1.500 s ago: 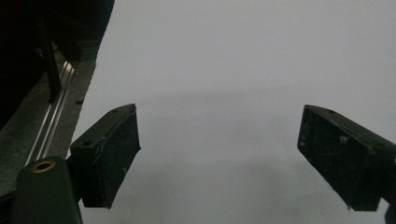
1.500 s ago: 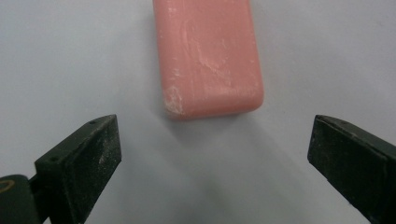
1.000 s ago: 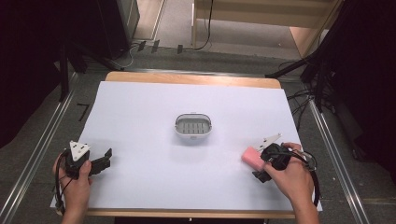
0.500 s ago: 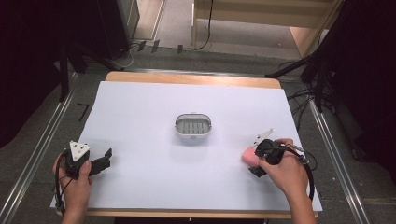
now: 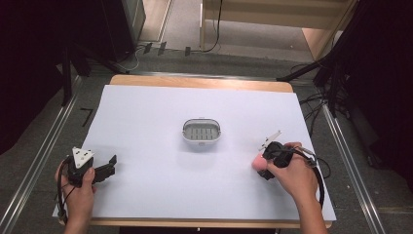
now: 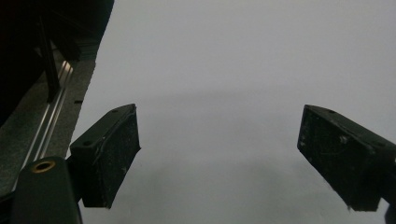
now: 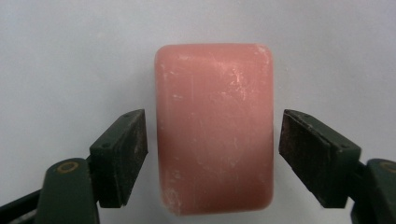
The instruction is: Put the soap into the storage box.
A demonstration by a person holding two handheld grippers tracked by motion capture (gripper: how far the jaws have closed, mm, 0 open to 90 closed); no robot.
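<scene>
A pink bar of soap (image 7: 214,116) lies flat on the white table cover, at the right front in the high view (image 5: 255,161). My right gripper (image 7: 214,158) straddles it, one jaw on each side. Its jaws have just been closing, and a thin gap still shows between each pad and the soap. In the high view the right gripper (image 5: 263,165) points left and down at the bar. My left gripper (image 5: 113,166) rests at the left front, open, with nothing between its jaws (image 6: 219,158). A small grey soap dish (image 5: 201,132) with a slotted floor stands mid-table.
The white cover (image 5: 146,112) spans nearly the whole tabletop, with a wooden edge at the back. Metal rails run along both sides of the table. Cables trail from each gripper toward the front edge.
The right hand has shifted a little left onto the soap, and its jaws have narrowed around the bar. The left hand and gripper have not moved.
</scene>
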